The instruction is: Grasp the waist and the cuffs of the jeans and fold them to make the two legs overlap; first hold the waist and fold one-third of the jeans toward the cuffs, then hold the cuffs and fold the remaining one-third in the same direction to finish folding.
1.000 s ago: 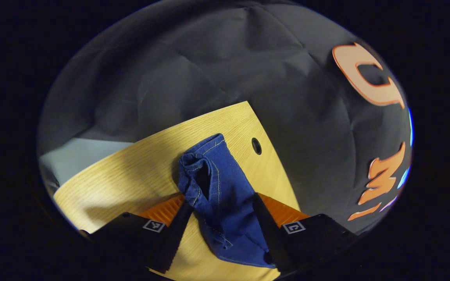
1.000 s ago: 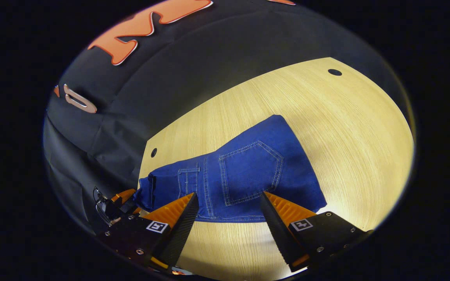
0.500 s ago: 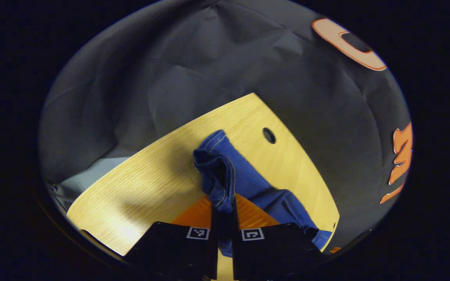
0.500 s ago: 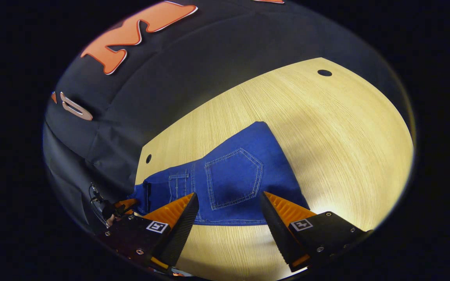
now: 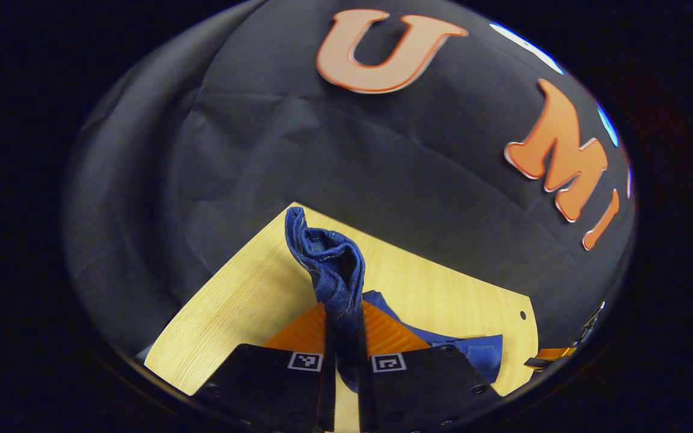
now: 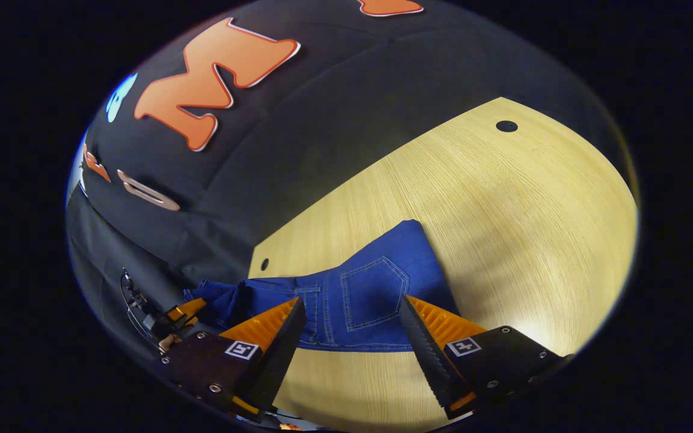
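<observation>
Centrally, the blue jeans (image 6: 370, 294) lie on the light wooden tabletop (image 6: 503, 204), back pocket (image 6: 376, 291) facing up, near the edge that meets the black booth wall. In the right gripper view I see one end of the jeans bunched and lifted toward the left claw (image 6: 181, 313), which shows small at the lower left with a hand behind it. In the left gripper view, my left claw (image 5: 346, 361) is closed tight, both fingers (image 5: 331, 367) pressing a gathered fold of denim (image 5: 328, 264) that stands up above the tips; the rest of the jeans trails down to the tabletop (image 5: 250, 282) at right. My right claw (image 6: 352, 337) hangs wide apart over the near hem of the jeans, holding nothing, its fingers (image 6: 425, 349) straddling the pocket area. A small round hole (image 6: 506, 126) marks the tabletop's far corner.
</observation>
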A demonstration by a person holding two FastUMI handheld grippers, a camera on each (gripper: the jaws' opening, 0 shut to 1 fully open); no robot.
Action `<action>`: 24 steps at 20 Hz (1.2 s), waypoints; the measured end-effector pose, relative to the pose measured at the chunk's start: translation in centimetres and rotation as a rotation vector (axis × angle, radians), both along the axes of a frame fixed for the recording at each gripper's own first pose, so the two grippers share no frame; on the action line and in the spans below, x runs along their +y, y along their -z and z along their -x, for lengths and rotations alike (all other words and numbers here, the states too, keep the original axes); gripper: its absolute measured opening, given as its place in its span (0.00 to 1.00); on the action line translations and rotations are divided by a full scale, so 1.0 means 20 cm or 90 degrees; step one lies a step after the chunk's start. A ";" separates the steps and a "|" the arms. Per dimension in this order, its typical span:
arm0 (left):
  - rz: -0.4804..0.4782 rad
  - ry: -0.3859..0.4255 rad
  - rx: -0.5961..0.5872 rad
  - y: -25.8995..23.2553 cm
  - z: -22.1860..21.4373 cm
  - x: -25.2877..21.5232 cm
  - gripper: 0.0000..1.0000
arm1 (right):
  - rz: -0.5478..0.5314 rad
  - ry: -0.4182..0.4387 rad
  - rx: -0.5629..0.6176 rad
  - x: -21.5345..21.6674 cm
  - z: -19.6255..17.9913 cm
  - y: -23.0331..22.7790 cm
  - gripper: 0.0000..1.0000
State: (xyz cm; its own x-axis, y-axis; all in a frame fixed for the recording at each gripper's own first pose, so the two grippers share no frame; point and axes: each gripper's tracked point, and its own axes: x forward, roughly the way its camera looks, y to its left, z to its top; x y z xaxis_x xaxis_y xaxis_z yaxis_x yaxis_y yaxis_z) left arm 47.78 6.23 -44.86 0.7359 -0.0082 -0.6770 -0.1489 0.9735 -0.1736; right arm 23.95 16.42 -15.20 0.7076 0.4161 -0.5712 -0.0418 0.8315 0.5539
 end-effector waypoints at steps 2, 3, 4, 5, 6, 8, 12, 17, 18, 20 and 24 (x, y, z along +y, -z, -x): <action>-0.020 0.043 -0.024 -0.13 -0.02 -0.23 0.15 | -0.006 0.011 -0.027 -0.11 0.03 -0.09 0.98; -0.036 0.068 -0.034 -0.19 -0.02 -0.37 0.15 | -0.024 0.017 -0.042 -0.16 0.06 -0.15 0.98; -0.044 0.087 -0.039 -0.22 -0.01 -0.48 0.15 | -0.036 0.024 -0.052 -0.21 0.07 -0.19 0.98; -0.050 0.104 -0.044 -0.24 -0.01 -0.60 0.15 | -0.045 0.032 -0.061 -0.26 0.10 -0.24 0.98; -0.057 0.118 -0.047 -0.26 0.00 -0.69 0.15 | -0.048 0.041 -0.069 -0.32 0.12 -0.27 0.98; -0.088 0.164 -0.051 -0.25 0.00 -0.97 0.15 | -0.046 0.064 -0.084 -0.49 0.19 -0.32 0.98; -0.114 0.243 -0.038 -0.11 0.04 -1.41 0.15 | -0.062 0.116 -0.084 -0.76 0.32 -0.32 0.98; -0.134 0.343 0.006 0.19 0.18 -1.88 0.15 | -0.085 0.203 -0.062 -1.06 0.45 -0.19 0.97; -0.143 0.366 0.024 0.32 0.23 -2.00 0.15 | -0.075 0.218 -0.055 -1.12 0.46 -0.15 0.97; -0.166 0.396 0.064 0.52 0.33 -2.12 0.15 | -0.083 0.241 -0.046 -1.21 0.52 -0.13 0.98; -0.212 0.436 0.151 0.94 0.51 -2.26 0.14 | -0.066 0.278 -0.035 -1.35 0.59 -0.08 0.98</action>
State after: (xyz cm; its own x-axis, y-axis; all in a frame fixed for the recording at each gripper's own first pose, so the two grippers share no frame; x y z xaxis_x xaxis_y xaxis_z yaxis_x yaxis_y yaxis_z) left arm 37.54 -38.89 -63.67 0.4763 -0.1763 -0.8614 0.5053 0.8566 0.1041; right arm 12.23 -10.51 -13.57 0.8574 0.1253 -0.4992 0.2689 0.7180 0.6420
